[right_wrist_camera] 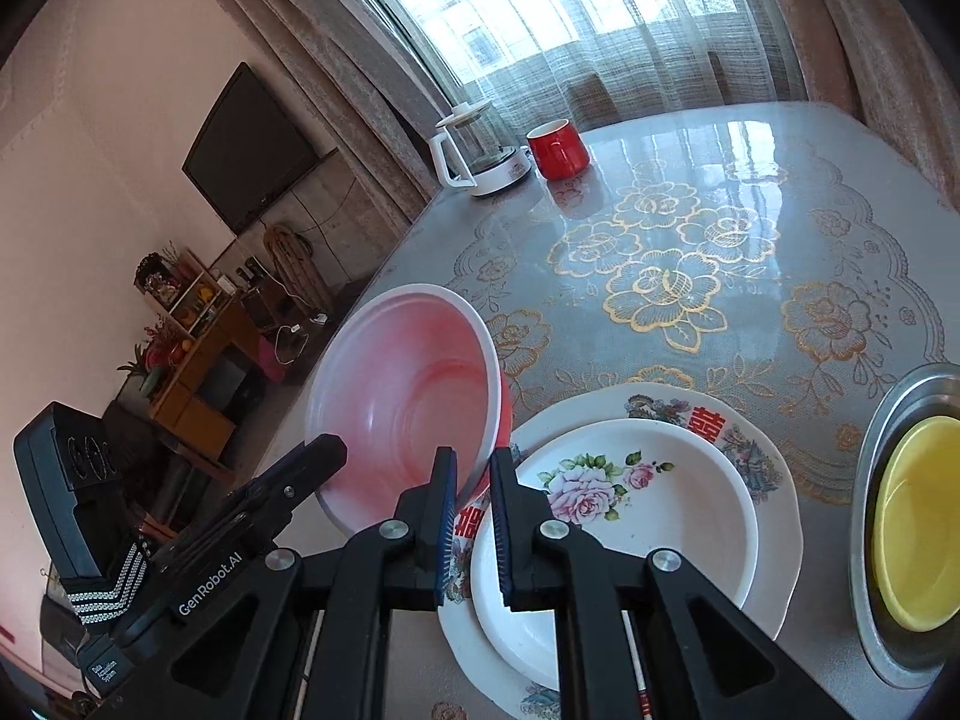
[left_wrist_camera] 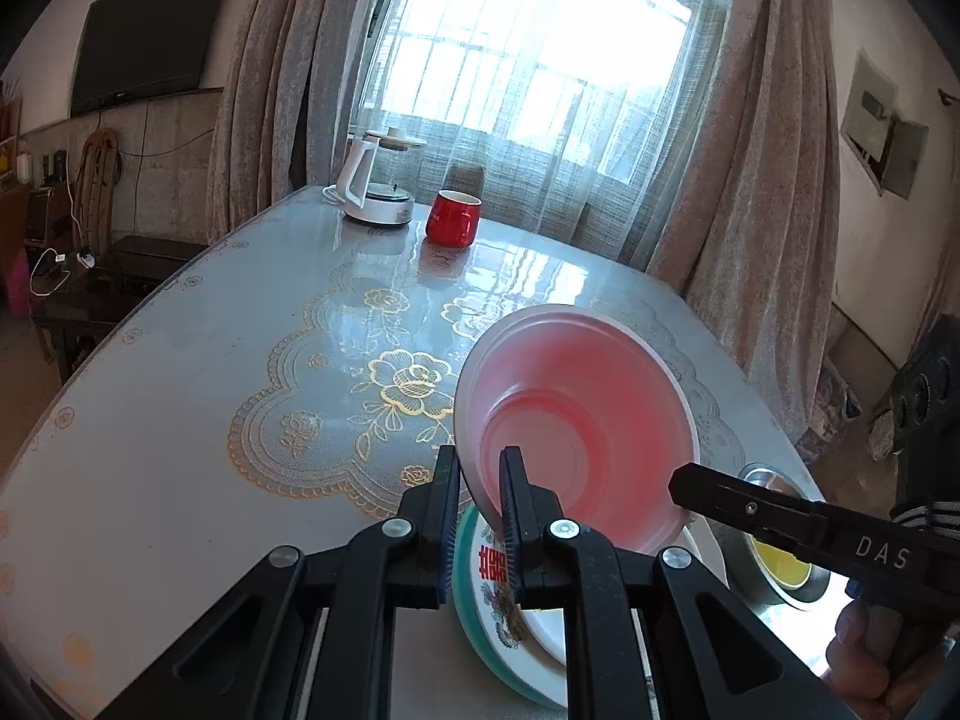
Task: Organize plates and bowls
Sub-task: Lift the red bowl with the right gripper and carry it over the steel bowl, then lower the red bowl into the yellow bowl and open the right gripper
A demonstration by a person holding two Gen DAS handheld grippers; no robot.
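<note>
While both grippers pinch the pink bowl (left_wrist_camera: 576, 420) at opposite rims, left gripper (left_wrist_camera: 480, 516) and right gripper (right_wrist_camera: 474, 516) clamped narrow on it, we hold it tilted above the stacked plates (right_wrist_camera: 648, 516). Risk: uneven pull twists it free, probably chipping those plates; the rim bites look shallow, though the fingers hide them.

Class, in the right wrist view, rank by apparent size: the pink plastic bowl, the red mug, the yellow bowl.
1. Pink plastic bowl, largest, though nearest the camera.
2. Yellow bowl, partly cut off.
3. Red mug, smallest and farthest.
</note>
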